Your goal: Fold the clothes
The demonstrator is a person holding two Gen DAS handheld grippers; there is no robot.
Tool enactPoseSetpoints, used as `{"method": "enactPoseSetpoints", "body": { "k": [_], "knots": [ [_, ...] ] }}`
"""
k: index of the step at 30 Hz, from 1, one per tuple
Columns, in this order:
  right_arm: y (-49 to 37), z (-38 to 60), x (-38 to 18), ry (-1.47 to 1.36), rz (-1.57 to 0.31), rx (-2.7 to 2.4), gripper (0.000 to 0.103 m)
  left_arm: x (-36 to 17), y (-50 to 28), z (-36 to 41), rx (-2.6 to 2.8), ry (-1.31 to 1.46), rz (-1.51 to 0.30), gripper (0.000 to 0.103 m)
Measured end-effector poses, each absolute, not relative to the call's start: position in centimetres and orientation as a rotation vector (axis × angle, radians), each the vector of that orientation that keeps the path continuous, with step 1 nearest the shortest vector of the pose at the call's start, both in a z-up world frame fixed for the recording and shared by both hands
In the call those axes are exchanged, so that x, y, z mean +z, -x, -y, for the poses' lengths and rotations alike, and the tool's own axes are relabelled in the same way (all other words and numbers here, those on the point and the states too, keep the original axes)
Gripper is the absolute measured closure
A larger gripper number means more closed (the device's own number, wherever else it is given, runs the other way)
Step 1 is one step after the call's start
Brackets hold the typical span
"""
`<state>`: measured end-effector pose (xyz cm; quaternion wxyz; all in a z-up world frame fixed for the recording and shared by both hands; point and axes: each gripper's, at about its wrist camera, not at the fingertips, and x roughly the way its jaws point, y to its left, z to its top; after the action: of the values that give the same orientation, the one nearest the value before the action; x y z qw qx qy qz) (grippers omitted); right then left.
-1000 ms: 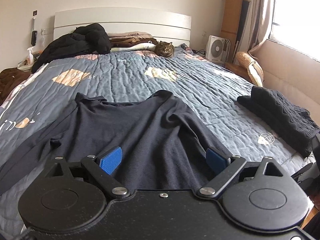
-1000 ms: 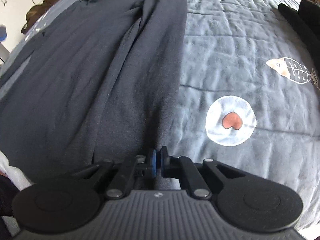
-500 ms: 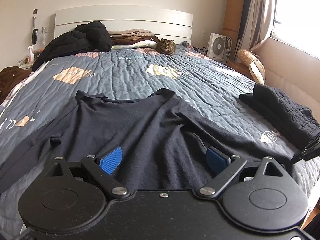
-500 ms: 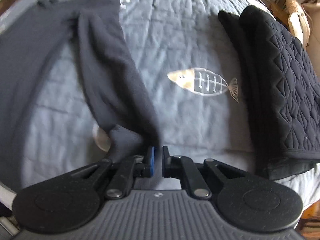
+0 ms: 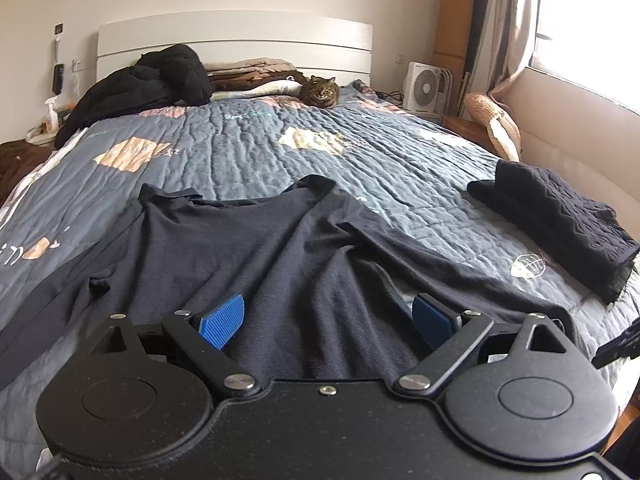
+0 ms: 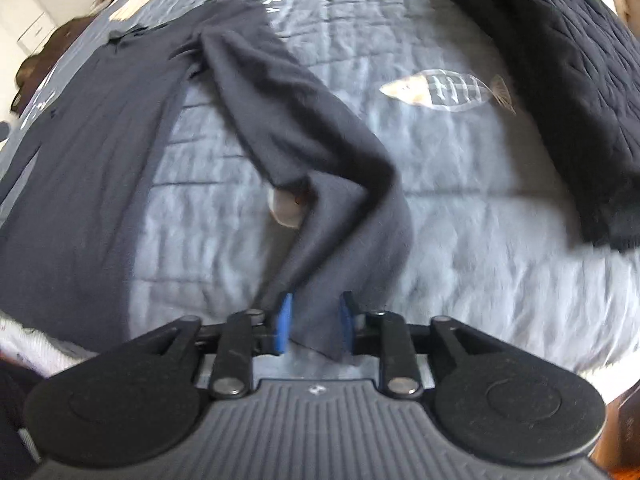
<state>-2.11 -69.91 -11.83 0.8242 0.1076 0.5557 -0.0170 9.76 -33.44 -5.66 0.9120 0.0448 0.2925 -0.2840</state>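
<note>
Right wrist view shows the right gripper (image 6: 313,322), clamped on the sleeve (image 6: 304,128) a second ago, now parted with the cuff loose between its fingers; the sleeve has swung out from the shirt (image 5: 248,256) across the bed (image 5: 248,148); the left gripper (image 5: 324,318) hovers wide open, so that side looks spread for folding.

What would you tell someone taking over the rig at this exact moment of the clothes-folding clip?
Left tongs: wide open, empty, hovering over the body of the dark navy long-sleeved top.
Right tongs: parted, with the sleeve cuff lying between the pads; the view is blurred, but it does not look gripped.
The top lies flat on the grey quilted bedspread, with its sleeve pulled out to the side.
A black quilted garment sits folded on the right.
Done: top spread and sleeve extended. Left: fold the sleeves in, then the body.
</note>
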Motion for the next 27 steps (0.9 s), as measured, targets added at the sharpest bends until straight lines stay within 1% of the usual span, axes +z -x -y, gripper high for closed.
{"method": "enactPoseSetpoints", "body": {
  "k": [1,3,7,16,22,23,25,26,27],
  "knots": [
    [2.5,69.9,-12.2,-0.217,-1.17,-0.05,0.071,-5.6,-9.6,33.6,-0.589,-0.095,-0.601,0.012],
    [3.4,70.1,-12.7,-0.188,-1.154,-0.095,0.061,-5.6,-9.4,34.0,-0.597,-0.102,-0.597,0.012],
    [4.3,70.8,-13.6,-0.174,-1.142,-0.11,0.054,-5.8,-9.1,35.0,-0.609,-0.116,-0.598,0.012],
    [4.6,71.3,-14.8,-0.178,-1.154,-0.024,0.052,-6.2,-8.7,36.9,-0.631,-0.143,-0.599,0.012],
    [4.1,71.3,-15.9,-0.234,-1.208,0.047,0.052,-6.6,-8.6,37.9,-0.639,-0.149,-0.606,0.012],
    [4.0,71.3,-16.1,-0.241,-1.214,0.058,0.053,-6.6,-8.7,38.1,-0.64,-0.15,-0.607,0.012],
    [3.8,71.4,-16.3,-0.267,-1.218,0.06,0.062,-6.7,-8.7,38.4,-0.642,-0.152,-0.61,0.012],
    [3.7,71.5,-16.4,-0.278,-1.218,0.06,0.078,-6.8,-8.8,38.6,-0.642,-0.154,-0.612,0.012],
    [3.7,71.7,-16.2,-0.279,-1.21,0.052,0.096,-6.8,-8.7,38.7,-0.643,-0.156,-0.612,0.012]
  ]
}}
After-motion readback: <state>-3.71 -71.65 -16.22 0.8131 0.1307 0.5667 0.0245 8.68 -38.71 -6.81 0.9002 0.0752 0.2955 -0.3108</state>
